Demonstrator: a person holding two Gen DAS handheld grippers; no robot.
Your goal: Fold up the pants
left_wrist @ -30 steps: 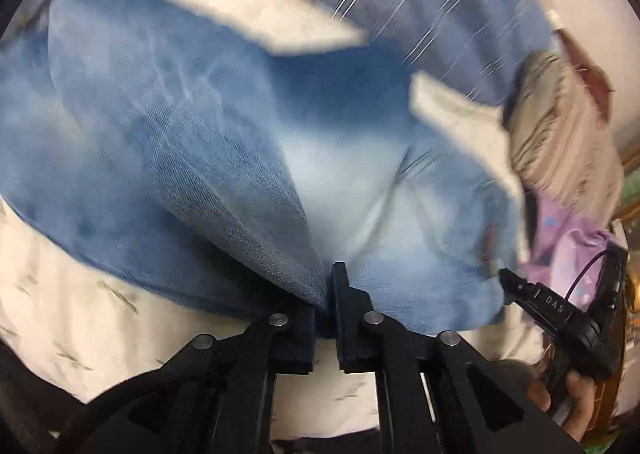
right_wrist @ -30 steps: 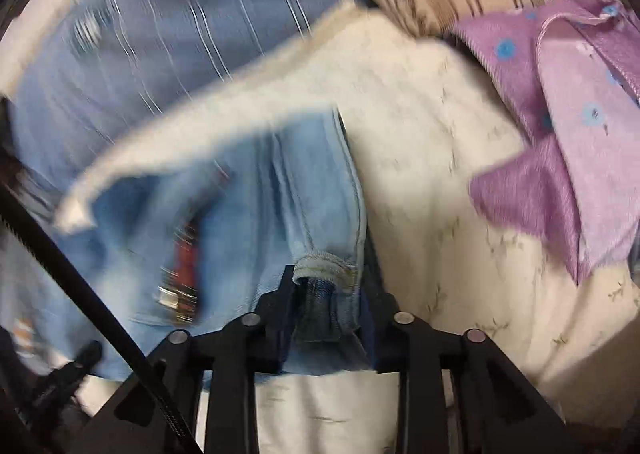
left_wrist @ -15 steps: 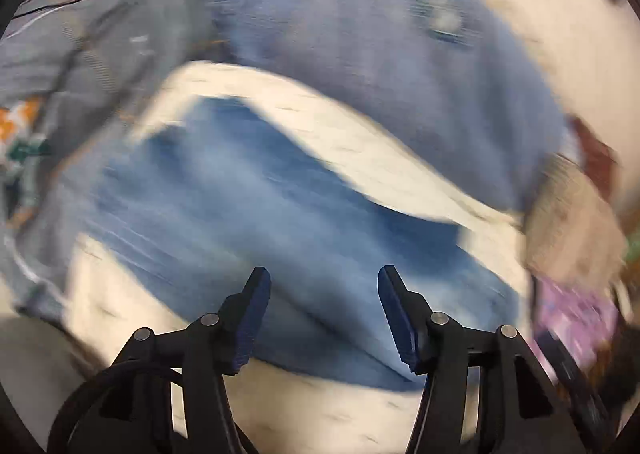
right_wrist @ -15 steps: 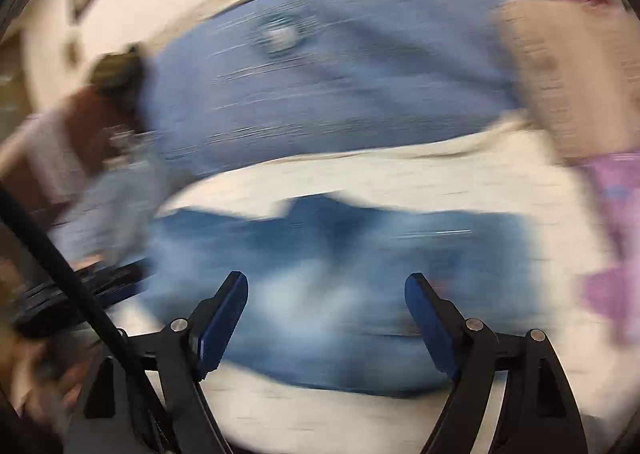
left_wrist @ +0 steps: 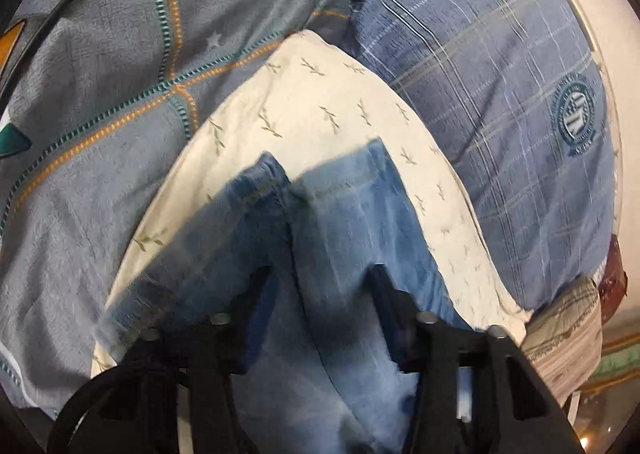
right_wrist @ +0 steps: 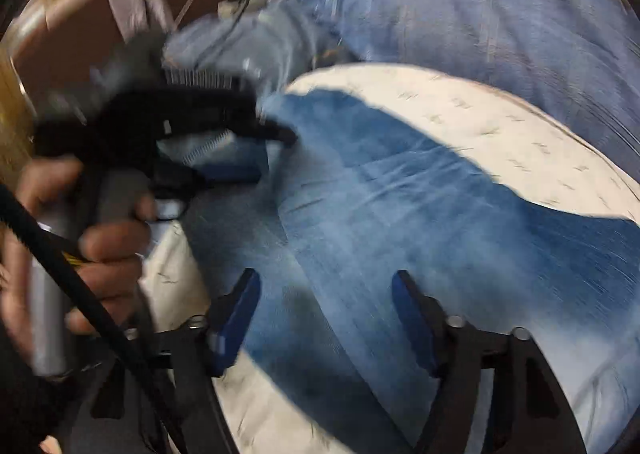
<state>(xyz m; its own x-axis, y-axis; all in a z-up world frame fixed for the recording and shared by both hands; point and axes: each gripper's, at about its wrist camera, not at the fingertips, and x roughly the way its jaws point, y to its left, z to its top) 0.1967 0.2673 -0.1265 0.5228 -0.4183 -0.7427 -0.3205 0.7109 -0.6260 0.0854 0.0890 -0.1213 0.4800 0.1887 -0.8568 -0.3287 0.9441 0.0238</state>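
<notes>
The blue denim pants (left_wrist: pixel 340 222) lie on a cream sheet with a leaf print (left_wrist: pixel 320 102). In the left wrist view both leg hems point away, side by side. My left gripper (left_wrist: pixel 320 278) is open and empty, just above the legs. In the right wrist view the pants (right_wrist: pixel 420 214) spread across the sheet (right_wrist: pixel 500 122). My right gripper (right_wrist: pixel 326 282) is open and empty over the denim. The left gripper (right_wrist: pixel 276 152) shows there at the left, held by a hand, its fingers over the pants' far end.
A grey quilt with orange and teal lines (left_wrist: pixel 100 74) lies at the left. A blue plaid pillow with a round badge (left_wrist: pixel 500 74) lies at the right. A striped cloth (left_wrist: pixel 568 338) sits at the far right edge. A black cable (right_wrist: pixel 80 286) crosses the right wrist view.
One second ago both grippers were shut on the denim. Both have let go and opened. Both have swung to new spots over the pants, which now lie on the sheet.
</notes>
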